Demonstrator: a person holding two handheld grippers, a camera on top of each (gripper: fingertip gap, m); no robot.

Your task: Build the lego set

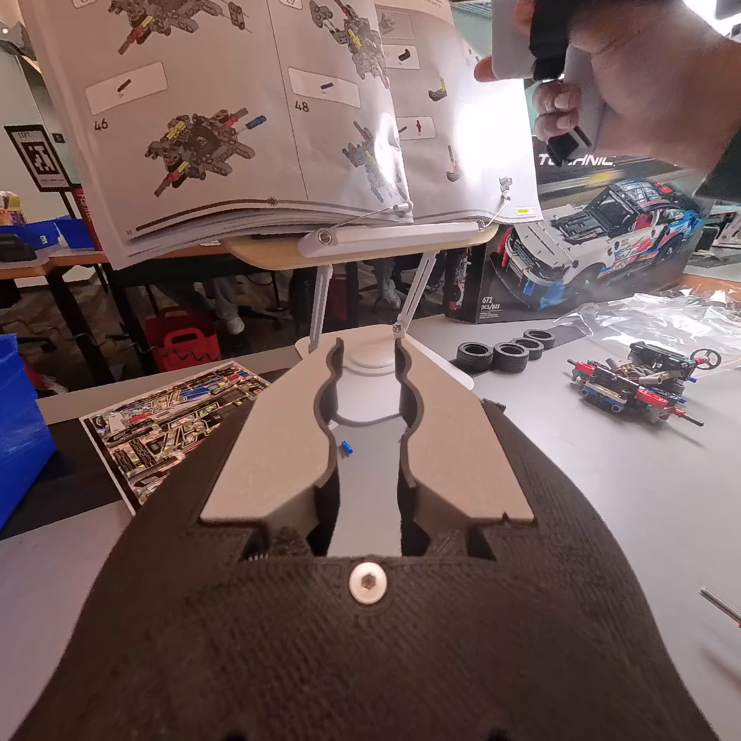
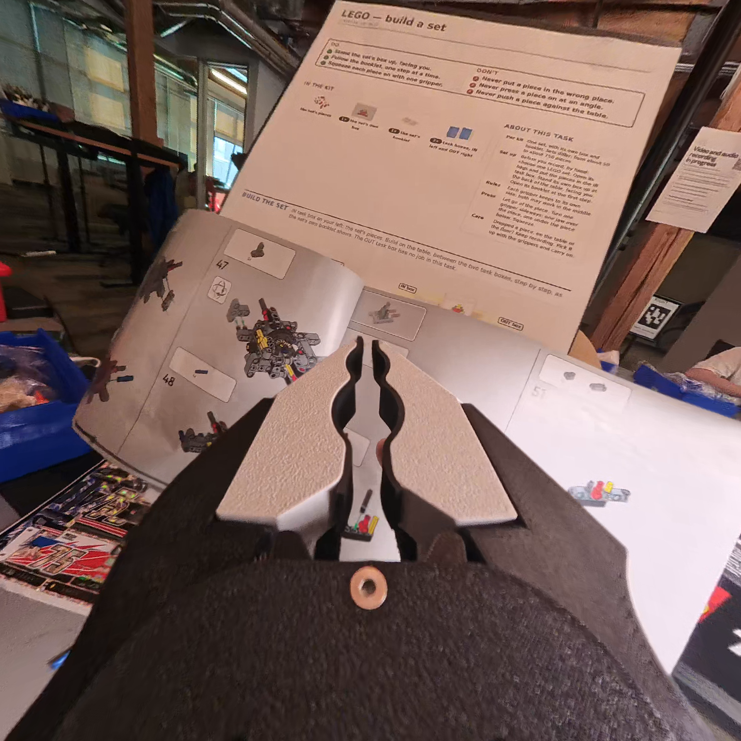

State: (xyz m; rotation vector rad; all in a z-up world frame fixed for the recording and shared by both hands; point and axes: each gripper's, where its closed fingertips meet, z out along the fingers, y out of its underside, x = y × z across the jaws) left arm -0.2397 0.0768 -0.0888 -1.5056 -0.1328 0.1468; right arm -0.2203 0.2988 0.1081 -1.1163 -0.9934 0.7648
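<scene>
My left gripper (image 1: 369,341) is open and empty, low over the grey table (image 1: 561,501). A small blue pin (image 1: 347,448) lies on the table between its fingers, touching neither. The white base of a book stand (image 1: 371,361) is just past the tips. The stand holds an open building booklet (image 1: 224,120). My right gripper (image 2: 367,345) hangs over the booklet's right page (image 2: 501,381). Its jaws are nearly together with a thin slit, and nothing shows between the pads. The page on the left (image 2: 240,341) curls upward. A hand (image 1: 641,80) holds that gripper at the booklet's upper right.
Several black tyres (image 1: 505,351) and a part-built model (image 1: 637,385) sit on the right of the table. The set's box (image 1: 601,248) and clear plastic bags (image 1: 661,316) lie behind. A sticker sheet (image 1: 160,425) and a blue bin (image 1: 20,433) are on the left. A printed sheet (image 2: 461,160) stands behind the booklet. My hands' fingertips stand some 30 cm from each other.
</scene>
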